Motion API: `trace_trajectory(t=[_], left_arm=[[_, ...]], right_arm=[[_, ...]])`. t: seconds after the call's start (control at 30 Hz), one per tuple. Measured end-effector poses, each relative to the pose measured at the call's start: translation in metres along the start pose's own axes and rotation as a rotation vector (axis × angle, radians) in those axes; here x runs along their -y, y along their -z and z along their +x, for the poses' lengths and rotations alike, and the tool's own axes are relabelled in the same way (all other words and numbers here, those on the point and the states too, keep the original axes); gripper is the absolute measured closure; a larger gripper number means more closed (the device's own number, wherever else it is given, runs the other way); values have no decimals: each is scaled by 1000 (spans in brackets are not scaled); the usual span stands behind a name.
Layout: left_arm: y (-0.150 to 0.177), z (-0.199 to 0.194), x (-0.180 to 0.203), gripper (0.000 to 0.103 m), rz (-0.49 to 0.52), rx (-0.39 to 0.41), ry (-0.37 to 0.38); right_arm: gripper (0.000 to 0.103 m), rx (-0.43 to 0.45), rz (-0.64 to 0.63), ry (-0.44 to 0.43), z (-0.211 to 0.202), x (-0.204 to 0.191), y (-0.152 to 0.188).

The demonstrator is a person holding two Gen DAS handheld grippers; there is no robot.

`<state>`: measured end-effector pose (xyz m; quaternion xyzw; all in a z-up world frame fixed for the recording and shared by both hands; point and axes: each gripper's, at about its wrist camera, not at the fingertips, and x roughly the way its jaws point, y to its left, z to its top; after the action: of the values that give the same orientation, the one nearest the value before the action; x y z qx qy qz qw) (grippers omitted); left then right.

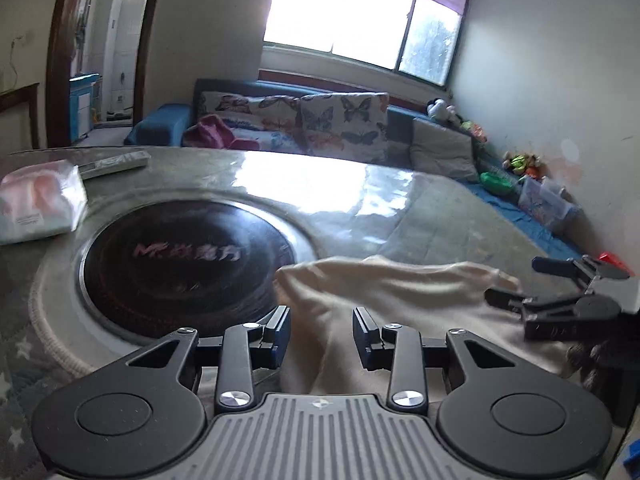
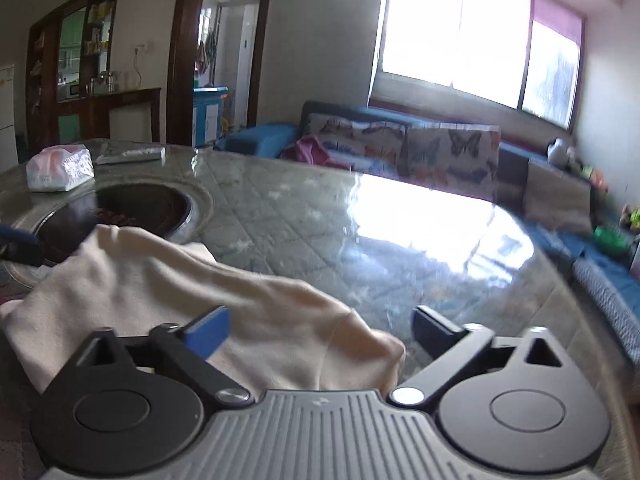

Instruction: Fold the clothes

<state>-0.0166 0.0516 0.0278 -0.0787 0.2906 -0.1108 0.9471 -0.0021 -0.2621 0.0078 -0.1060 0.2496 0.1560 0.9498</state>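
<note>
Cream-coloured soft cloth garment (image 2: 168, 280) lies bunched on your round table (image 2: 320, 216), whose quilted grey-green cover sits under a clear glossy sheet; one end of the garment drapes over the rim of the round black hotplate (image 1: 184, 260) set into the table's middle, the other end reaches toward the table edge nearest you. Beyond the table a long blue sofa (image 1: 320, 92) with butterfly-print cushions runs under a bright window (image 1: 360, 16). Your left gripper (image 1: 321, 330) hovers low over the garment with its black fingers parted and a fold of cream cloth showing in the gap between them, gripping nothing. Your right gripper (image 2: 320, 330) is spread wide, its blue-padded finger (image 2: 208, 334) lying over the garment and its other finger beside the cloth's end above the bare cover; from the left wrist view it shows at the far right edge, also splayed. At the table's far left rests a white soft pack of tissues (image 1: 38, 204), and just beside it a slim silver-grey remote control (image 1: 114, 164).
</note>
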Motion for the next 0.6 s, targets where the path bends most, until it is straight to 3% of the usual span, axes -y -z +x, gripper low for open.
trace_trajectory(t=[0.1,0.17,0.37,0.53,0.6], left_arm=[[-5,9,11,64,-2,-2,56],[-5,15,18,57,4,3,87],[3,36,25,45,17,-33,97],[11,43,20,33,9,-54,90],[14,44,20,22,3,-58,94]], right_arm=[[0,17,-10,18,-8,-8,-1],[0,28,-17,30,-14,-14,-1],[0,-13,-32,35,-15,-28,14],[0,-31,-103,99,-20,-36,26],[0,-36,-99,110,-23,-34,29]])
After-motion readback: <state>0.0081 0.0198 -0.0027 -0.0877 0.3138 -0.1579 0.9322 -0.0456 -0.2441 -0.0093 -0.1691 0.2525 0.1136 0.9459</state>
